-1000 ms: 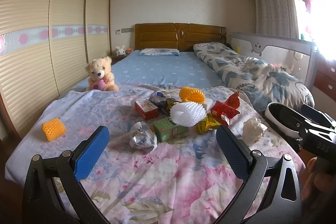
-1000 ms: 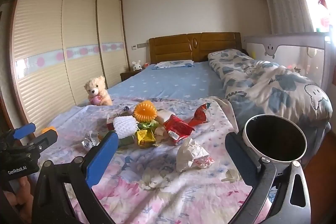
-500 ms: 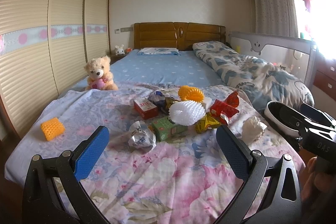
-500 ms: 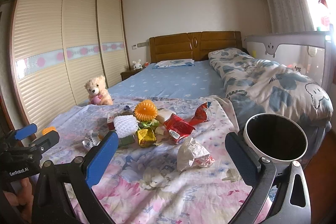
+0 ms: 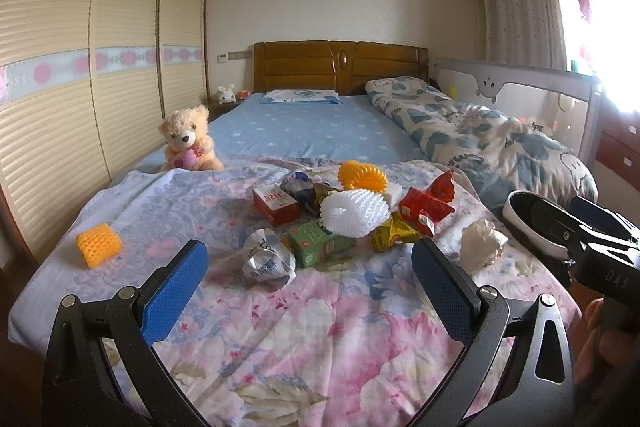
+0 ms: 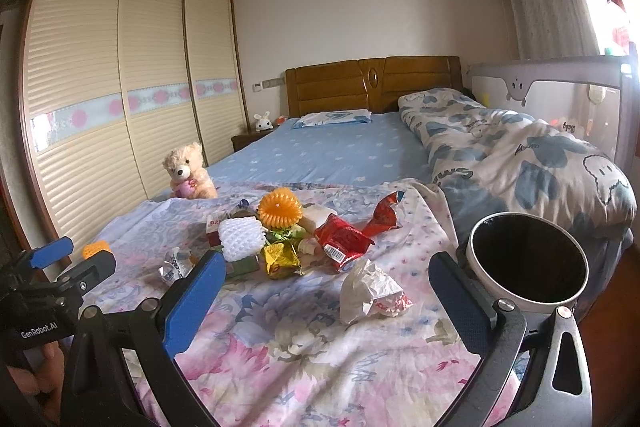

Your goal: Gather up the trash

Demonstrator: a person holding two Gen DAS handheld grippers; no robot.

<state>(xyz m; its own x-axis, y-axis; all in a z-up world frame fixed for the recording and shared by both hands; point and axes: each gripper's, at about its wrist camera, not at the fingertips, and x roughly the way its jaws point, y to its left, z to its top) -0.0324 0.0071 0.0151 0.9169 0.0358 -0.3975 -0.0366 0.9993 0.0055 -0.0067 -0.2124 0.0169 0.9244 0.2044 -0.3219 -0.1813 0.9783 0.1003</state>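
Observation:
A pile of trash lies on the floral bedspread [image 5: 320, 339]: a crumpled silver wrapper [image 5: 267, 259], a green carton [image 5: 320, 242], a white foam net [image 5: 354, 213], a red box [image 5: 276, 203], a red snack bag [image 5: 426, 207], a gold wrapper [image 5: 394, 237] and a crumpled white paper [image 5: 482, 242]. A yellow foam net [image 5: 98, 245] lies apart at the left. My left gripper [image 5: 310, 281] is open and empty, just short of the pile. My right gripper [image 6: 326, 297] is open and empty in front of the white paper [image 6: 370, 293]. A white bin with black inside [image 6: 528, 263] stands at the bed's right edge.
A teddy bear [image 5: 188, 141] sits at the left edge of the bed by the wardrobe [image 5: 80, 75]. A blue patterned quilt [image 5: 492, 147] lies bunched along the right. An orange spiky ball [image 5: 362, 177] lies behind the pile.
Both views have shifted very slightly; the trash sits marginally higher in frame. Both grippers stay open and empty.

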